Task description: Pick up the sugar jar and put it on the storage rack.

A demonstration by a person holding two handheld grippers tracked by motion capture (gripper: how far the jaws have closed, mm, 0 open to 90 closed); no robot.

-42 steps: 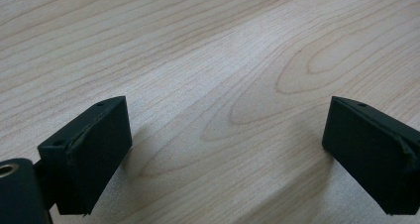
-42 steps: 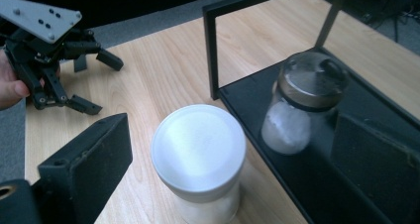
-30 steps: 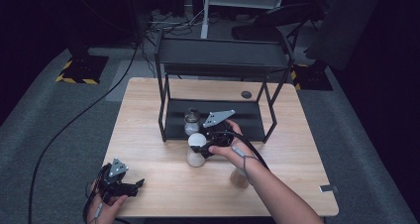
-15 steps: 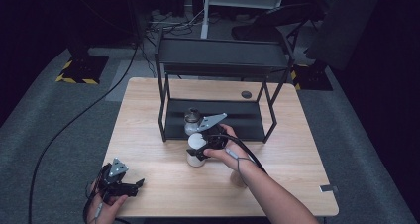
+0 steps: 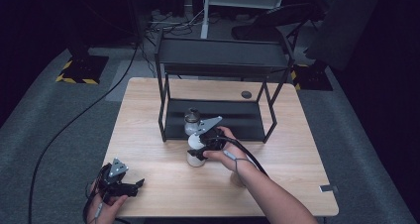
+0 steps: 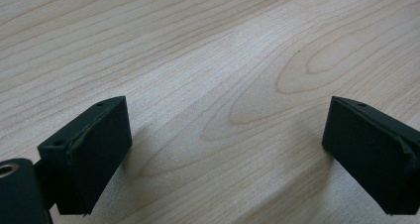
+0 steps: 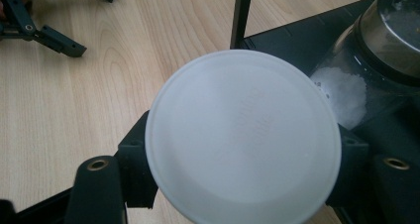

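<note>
Risk: the right gripper [image 5: 202, 145] has just been closing on the white-lidded jar [image 5: 196, 152], jaws now pressed to its sides under the lid; a lift that tilts could let the smooth jar slide out; swinging it back could knock the glass jar [image 5: 191, 122] or the rack [image 5: 218, 68] post just behind
Where: the white-lidded jar stands on the surface [image 5: 277, 149] just in front of the rack's lower shelf
Look: round, flat white lid [image 7: 242, 135], faint embossing; pale body
Left gripper [image 5: 124, 184]: jaws wide, holding nothing, near the surface's front edge
</note>
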